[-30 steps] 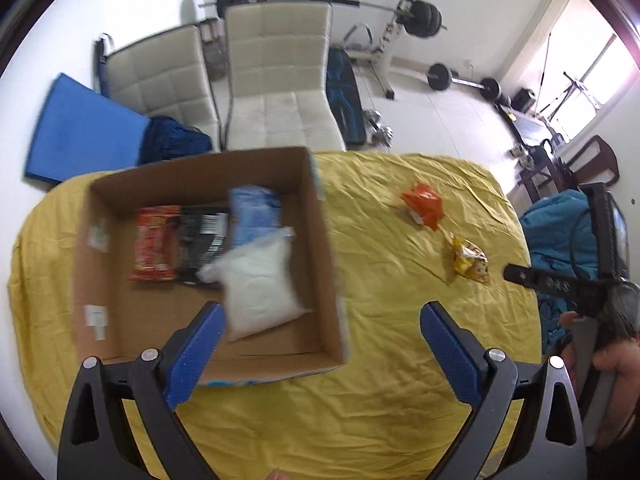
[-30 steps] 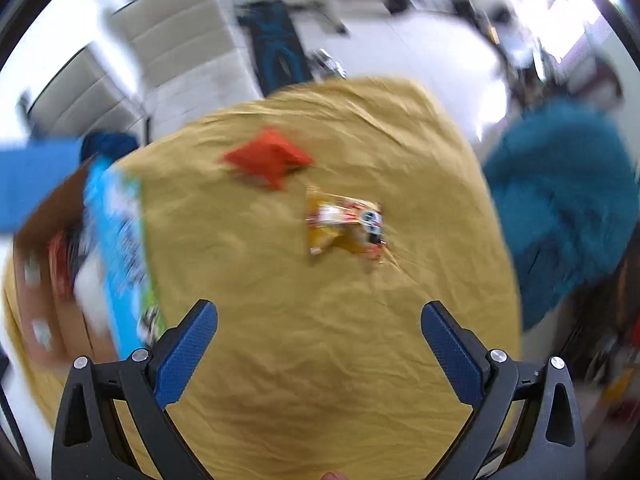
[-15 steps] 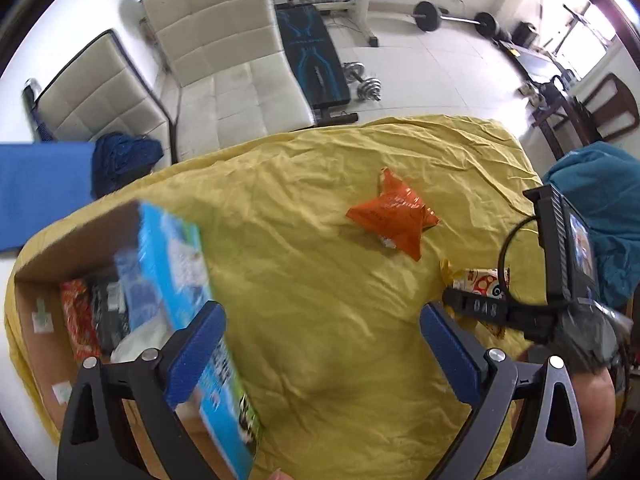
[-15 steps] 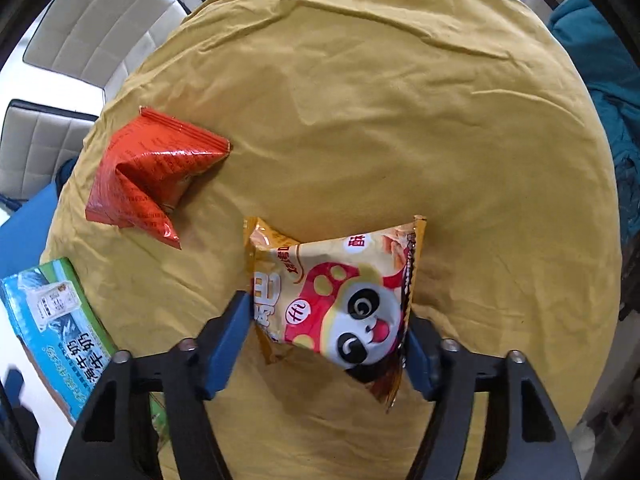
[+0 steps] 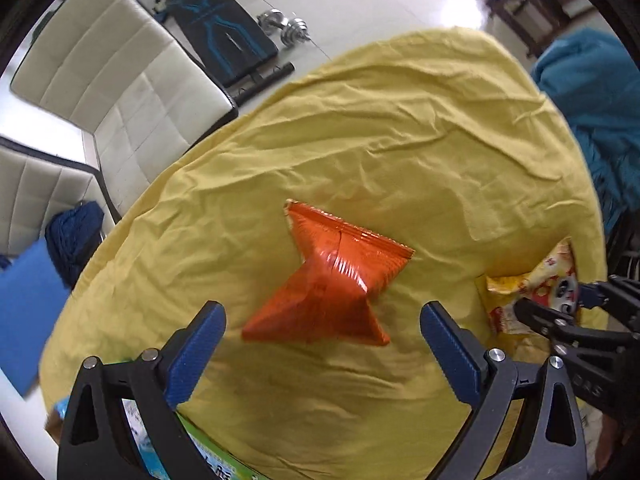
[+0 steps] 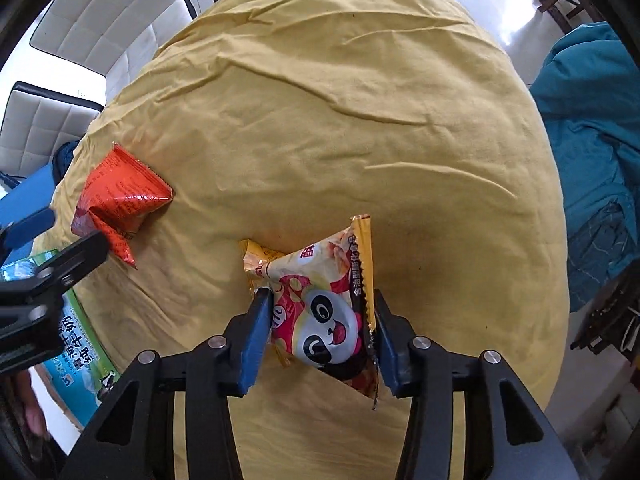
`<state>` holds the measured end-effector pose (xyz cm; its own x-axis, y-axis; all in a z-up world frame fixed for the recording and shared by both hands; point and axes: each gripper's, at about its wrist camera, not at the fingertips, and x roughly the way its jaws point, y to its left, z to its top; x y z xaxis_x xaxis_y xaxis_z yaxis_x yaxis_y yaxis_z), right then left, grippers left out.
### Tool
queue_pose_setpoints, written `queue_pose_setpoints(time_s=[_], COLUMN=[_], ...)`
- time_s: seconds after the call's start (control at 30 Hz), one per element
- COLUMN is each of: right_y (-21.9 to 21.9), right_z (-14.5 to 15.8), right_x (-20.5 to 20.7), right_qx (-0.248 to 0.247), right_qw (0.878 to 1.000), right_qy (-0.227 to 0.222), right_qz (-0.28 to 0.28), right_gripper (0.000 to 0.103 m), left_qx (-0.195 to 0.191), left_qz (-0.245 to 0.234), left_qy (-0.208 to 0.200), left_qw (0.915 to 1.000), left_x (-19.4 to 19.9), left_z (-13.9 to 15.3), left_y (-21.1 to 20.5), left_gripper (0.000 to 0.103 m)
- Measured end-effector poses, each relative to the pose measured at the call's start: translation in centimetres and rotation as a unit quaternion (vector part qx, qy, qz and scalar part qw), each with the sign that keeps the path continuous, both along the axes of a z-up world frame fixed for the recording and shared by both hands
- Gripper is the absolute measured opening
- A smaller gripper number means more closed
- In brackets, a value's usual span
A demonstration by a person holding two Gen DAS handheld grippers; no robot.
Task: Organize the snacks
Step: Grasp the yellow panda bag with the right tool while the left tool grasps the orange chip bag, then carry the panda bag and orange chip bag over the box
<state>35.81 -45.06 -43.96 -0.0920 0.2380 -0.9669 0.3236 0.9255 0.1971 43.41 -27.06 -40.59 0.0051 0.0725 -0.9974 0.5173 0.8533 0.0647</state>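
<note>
The right gripper had just been closing, and its blue pads pinched the panda snack packet on the yellow cloth. The left gripper stood wide apart over the orange packet (untouched, lying between its fingers).

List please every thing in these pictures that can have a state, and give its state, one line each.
Left gripper: open, fingers either side of the orange packet, not pressing.
Right gripper: jaws just closing, fingers now squeezing the panda packet.
Crinkled orange foil snack packet: sealed, lying on the cloth.
Yellow panda-print snack packet: sealed, gripped, puckered.
Yellow tablecloth: wrinkled.
</note>
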Motion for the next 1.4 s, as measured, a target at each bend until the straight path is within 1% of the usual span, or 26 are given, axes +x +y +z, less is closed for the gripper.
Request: queue_pose_setpoints(time_s=[0.03, 0.07, 0.1, 0.13, 0.17, 0.2, 0.23, 0.3, 0.4, 0.5, 0.67, 0.7, 0.73, 0.77, 0.83, 0.87, 0.9, 0.93, 1.07, 1.23, 1.4], right_y=[0.0, 0.0, -0.1, -0.5, -0.2, -0.2, 0.0, -0.1, 0.2, 1.0, 2.1, 2.2, 2.3, 2.0, 2.1, 2.1, 2.2, 2.2, 2.2, 2.8, 4.2], right_z=[-0.1, -0.3, -0.4, -0.5, -0.6, -0.5, -0.3, 0.0, -0.3, -1.3, -2.9, -3.0, -3.0, -2.9, -2.7, -2.6, -2.5, -2.3, -1.2, 0.6, 3.8], right_x=[0.0, 0.1, 0.2, 0.1, 0.5, 0.8, 0.8, 0.9, 1.2, 1.6, 1.6, 1.6, 1.6, 1.4, 1.5, 1.5, 1.5, 1.5, 1.2, -0.3, -2.3], right_qx=[0.001, 0.003, 0.004, 0.003, 0.001, 0.0, -0.001, -0.007, -0.006, -0.011, -0.015, -0.019, -0.021, -0.025, -0.033, -0.035, -0.035, -0.036, -0.035, -0.022, -0.01], right_qw=[1.0, 1.0, 1.0, 1.0, 1.0, 1.0, 1.0, 0.999, 0.999, 0.999, 0.998, 0.998, 0.999, 0.999, 0.998, 0.998, 0.998, 0.998, 0.998, 0.999, 0.998], right_qy=[0.001, 0.002, 0.001, 0.0, -0.003, -0.008, -0.012, -0.016, -0.012, 0.001, 0.015, 0.015, 0.014, 0.012, 0.009, 0.008, 0.008, 0.007, -0.004, -0.016, -0.045], right_qz=[0.002, 0.006, 0.01, 0.013, 0.016, 0.019, 0.022, 0.031, 0.036, 0.045, 0.05, 0.05, 0.048, 0.044, 0.045, 0.05, 0.052, 0.052, 0.045, 0.038, 0.034], right_gripper=[0.053, 0.054, 0.057, 0.062, 0.065, 0.071, 0.077, 0.081, 0.081, 0.081, 0.08, 0.079, 0.072, 0.069, 0.057, 0.055, 0.048, 0.044, 0.041, 0.039, 0.039], left_qx=[0.007, 0.01, 0.008, 0.009, 0.009, 0.005, -0.004, -0.022, -0.047, -0.063, -0.084, -0.087, -0.087, -0.09, -0.094, -0.094, -0.094, -0.094, -0.098, -0.103, -0.104], left_qz=[-0.007, -0.014, -0.018, -0.017, -0.013, -0.005, 0.005, 0.029, 0.08, 0.141, 0.18, 0.184, 0.187, 0.192, 0.195, 0.197, 0.199, 0.203, 0.211, 0.21, 0.204], left_qy=[0.004, 0.01, 0.015, 0.02, 0.025, 0.032, 0.04, 0.043, 0.041, 0.043, 0.047, 0.051, 0.055, 0.057, 0.053, 0.051, 0.047, 0.041, 0.008, -0.025, -0.059], left_qw=[0.9999, 0.9998, 0.9997, 0.9996, 0.9996, 0.9995, 0.9992, 0.9984, 0.9949, 0.9871, 0.9789, 0.9777, 0.9769, 0.9756, 0.9749, 0.9746, 0.9743, 0.9738, 0.9725, 0.9719, 0.9716], left_x=[0.1, 0.3, 0.3, 0.4, 0.4, 0.5, 0.4, 0.3, -0.3, -1.9, -3.8, -3.8, -3.7, -3.6, -3.6, -3.7, -3.7, -3.9, -5.2, -7.7, -11.0], left_z=[-0.6, -1.2, -1.6, -2.1, -2.5, -2.8, -3.1, -3.1, -2.5, -2.3, -3.1, -3.4, -3.7, -4.0, -3.7, -3.7, -3.5, -3.2, -1.2, 2.3, 5.9], left_y=[-0.4, -0.8, -0.9, -1.0, -1.0, -0.9, -0.7, -0.1, 1.6, 3.7, 5.4, 5.5, 5.7, 5.9, 6.0, 6.2, 6.3, 6.5, 8.1, 9.0, 10.2], left_gripper=[0.099, 0.09, 0.072, 0.063, 0.053, 0.046, 0.045, 0.043, 0.043, 0.043, 0.043, 0.043, 0.043, 0.043, 0.041, 0.039, 0.038, 0.038, 0.038, 0.038, 0.038])
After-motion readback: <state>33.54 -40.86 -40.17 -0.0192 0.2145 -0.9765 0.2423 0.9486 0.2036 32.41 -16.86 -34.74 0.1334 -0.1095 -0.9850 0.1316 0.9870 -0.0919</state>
